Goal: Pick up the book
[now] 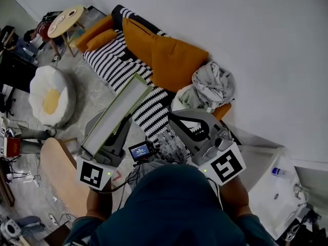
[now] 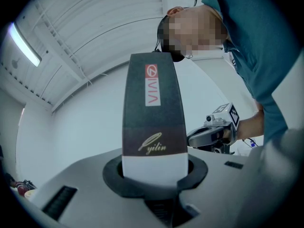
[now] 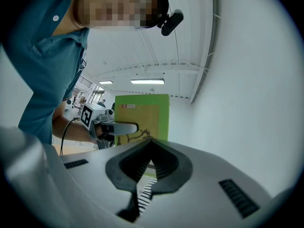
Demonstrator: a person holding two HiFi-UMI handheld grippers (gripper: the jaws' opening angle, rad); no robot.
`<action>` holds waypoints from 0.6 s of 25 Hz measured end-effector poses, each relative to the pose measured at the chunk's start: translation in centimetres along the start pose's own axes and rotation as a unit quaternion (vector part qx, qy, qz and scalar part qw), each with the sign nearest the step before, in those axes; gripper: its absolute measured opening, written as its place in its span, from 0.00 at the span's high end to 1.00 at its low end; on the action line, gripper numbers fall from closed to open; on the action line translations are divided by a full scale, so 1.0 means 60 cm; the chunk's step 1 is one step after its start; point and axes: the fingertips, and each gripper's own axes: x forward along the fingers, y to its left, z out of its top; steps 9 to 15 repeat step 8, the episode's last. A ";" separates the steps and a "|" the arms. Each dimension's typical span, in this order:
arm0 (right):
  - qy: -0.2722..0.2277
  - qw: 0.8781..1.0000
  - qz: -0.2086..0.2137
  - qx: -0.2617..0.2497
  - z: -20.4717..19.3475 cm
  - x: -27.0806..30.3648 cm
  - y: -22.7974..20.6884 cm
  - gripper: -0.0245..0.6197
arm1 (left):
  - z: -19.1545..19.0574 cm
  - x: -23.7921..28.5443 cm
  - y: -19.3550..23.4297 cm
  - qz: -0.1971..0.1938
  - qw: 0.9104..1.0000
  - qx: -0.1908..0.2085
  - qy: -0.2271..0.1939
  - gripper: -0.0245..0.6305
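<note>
left claw (image 2: 154, 175): pinching green book (image 1: 117, 114) at its dark spine, held over floor | right claw (image 3: 151, 140): pressed together, empty, near striped sofa (image 1: 110, 60)

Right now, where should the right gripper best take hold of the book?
Probably the book's far free end, jaws across both covers, coming down over the pale page edge. The left gripper clamps the near end, and the right gripper faces only the broad green cover.
</note>
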 end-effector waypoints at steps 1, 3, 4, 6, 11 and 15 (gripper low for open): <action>0.001 1.000 0.000 0.001 -0.002 0.000 0.001 0.94 | -0.002 0.000 -0.001 0.000 1.000 0.000 0.000 0.79; 0.002 1.000 0.001 0.001 -0.005 -0.002 0.001 0.94 | -0.004 0.001 -0.003 -0.001 1.000 -0.001 0.001 0.79; 0.003 1.000 0.000 0.002 -0.007 -0.002 0.001 0.94 | -0.005 0.002 -0.004 -0.001 1.000 -0.001 0.001 0.79; 0.003 1.000 0.000 0.002 -0.009 -0.002 0.000 0.94 | -0.007 0.004 -0.004 -0.001 1.000 -0.001 0.001 0.79; 0.003 1.000 -0.002 0.002 -0.011 -0.002 -0.002 0.94 | -0.009 0.005 -0.003 -0.001 1.000 -0.001 0.001 0.79; 0.003 1.000 -0.002 0.002 -0.011 -0.002 -0.002 0.94 | -0.009 0.005 -0.003 -0.001 1.000 -0.001 0.001 0.79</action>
